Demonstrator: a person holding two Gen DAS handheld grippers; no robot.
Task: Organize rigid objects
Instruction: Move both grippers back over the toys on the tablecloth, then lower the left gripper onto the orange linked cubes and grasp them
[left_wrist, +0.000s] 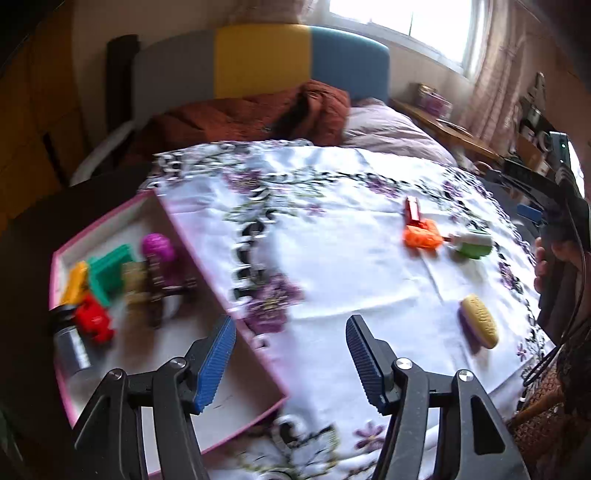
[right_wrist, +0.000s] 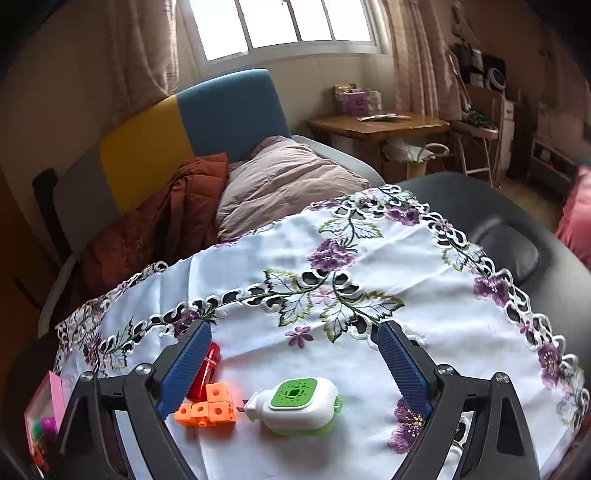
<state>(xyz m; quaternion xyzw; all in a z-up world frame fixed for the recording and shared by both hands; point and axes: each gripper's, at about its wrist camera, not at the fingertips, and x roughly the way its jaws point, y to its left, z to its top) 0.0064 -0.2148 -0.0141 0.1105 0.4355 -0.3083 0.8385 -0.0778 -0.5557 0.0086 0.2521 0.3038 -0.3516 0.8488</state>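
A pink-rimmed box (left_wrist: 192, 251) lies at the left on the flowered cloth and holds several toys, among them a red block (left_wrist: 94, 321), a green piece (left_wrist: 109, 271) and a magenta ball (left_wrist: 158, 247). My left gripper (left_wrist: 290, 354) is open and empty over the box's right rim. On the cloth lie an orange cube block (left_wrist: 423, 236) (right_wrist: 207, 408), a red tube (left_wrist: 412, 208) (right_wrist: 205, 373), a white-and-green plug-in device (left_wrist: 472, 243) (right_wrist: 297, 404) and a yellow-and-purple oval (left_wrist: 478, 325). My right gripper (right_wrist: 295, 363) is open and empty just above the device.
The white embroidered cloth (right_wrist: 369, 266) covers a dark round table (right_wrist: 517, 206). A bed with a rust blanket (left_wrist: 258, 114) and pillow (right_wrist: 284, 181) lies behind. A wooden desk (right_wrist: 380, 125) stands at the back right. A silver can (left_wrist: 70, 343) sits in the box.
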